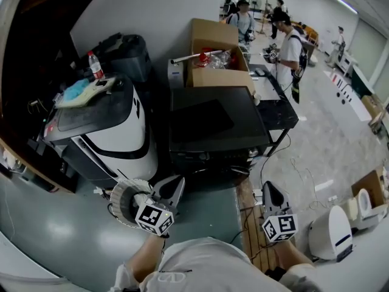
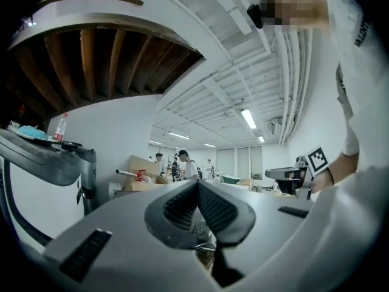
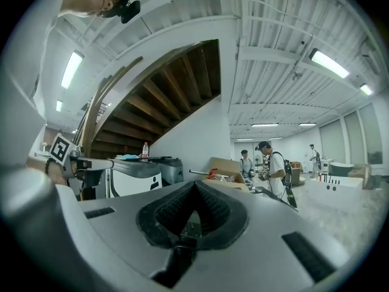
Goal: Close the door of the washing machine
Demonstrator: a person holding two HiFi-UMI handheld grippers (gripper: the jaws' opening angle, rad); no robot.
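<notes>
My left claw (image 1: 173, 187) and right claw (image 1: 270, 193) are both closed on nothing; the white-and-black slant-fronted washing machine (image 1: 118, 135) stands ahead and leftward, nearer the left claw; its door I cannot make out.

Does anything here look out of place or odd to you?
A plastic bottle and blue cloth sit on top of the washing machine, an odd spot. The round ring by its front may be its door, standing open.
</notes>
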